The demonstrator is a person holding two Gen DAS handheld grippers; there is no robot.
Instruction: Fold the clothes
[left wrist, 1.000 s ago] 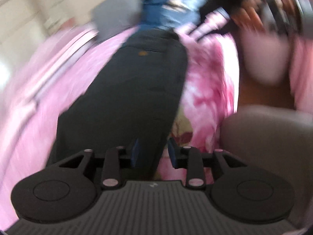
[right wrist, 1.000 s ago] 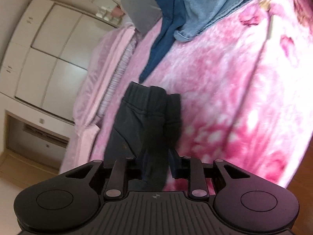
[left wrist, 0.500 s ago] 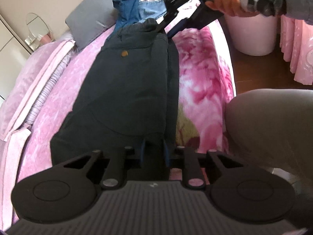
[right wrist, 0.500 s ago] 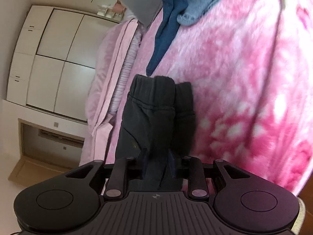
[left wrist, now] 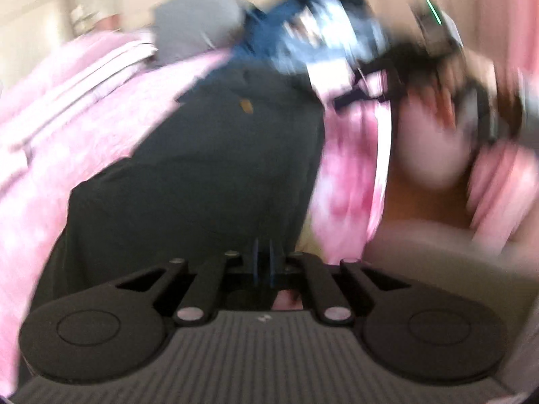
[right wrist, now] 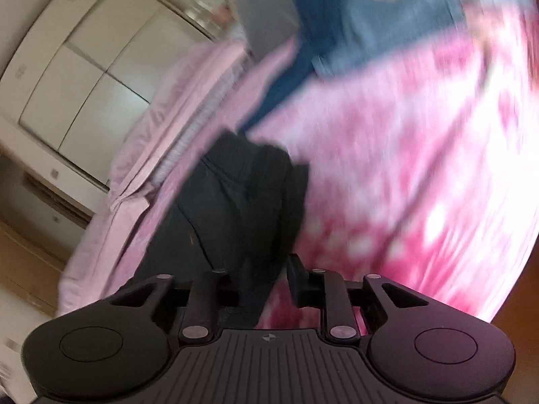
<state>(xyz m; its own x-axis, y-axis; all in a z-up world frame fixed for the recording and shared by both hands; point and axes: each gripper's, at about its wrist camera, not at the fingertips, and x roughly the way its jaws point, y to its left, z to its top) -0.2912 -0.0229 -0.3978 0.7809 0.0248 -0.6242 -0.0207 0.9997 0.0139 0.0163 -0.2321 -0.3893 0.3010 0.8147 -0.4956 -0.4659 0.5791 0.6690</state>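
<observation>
While both views are smeared by blur, my left gripper [left wrist: 263, 262] shows its blue pads drawn nearly together at the hem of the dark trousers [left wrist: 209, 175], pinching the cloth. These trousers lie lengthwise on the pink floral blanket [left wrist: 340, 168], waistband toward the blue denim garments [left wrist: 303, 33] and grey pillow [left wrist: 198, 30]. My right gripper [right wrist: 269, 279] has its jaws narrowing, a bunched fold of the trousers' waist end [right wrist: 249, 195] between them; whether the pads press it, I cannot tell.
</observation>
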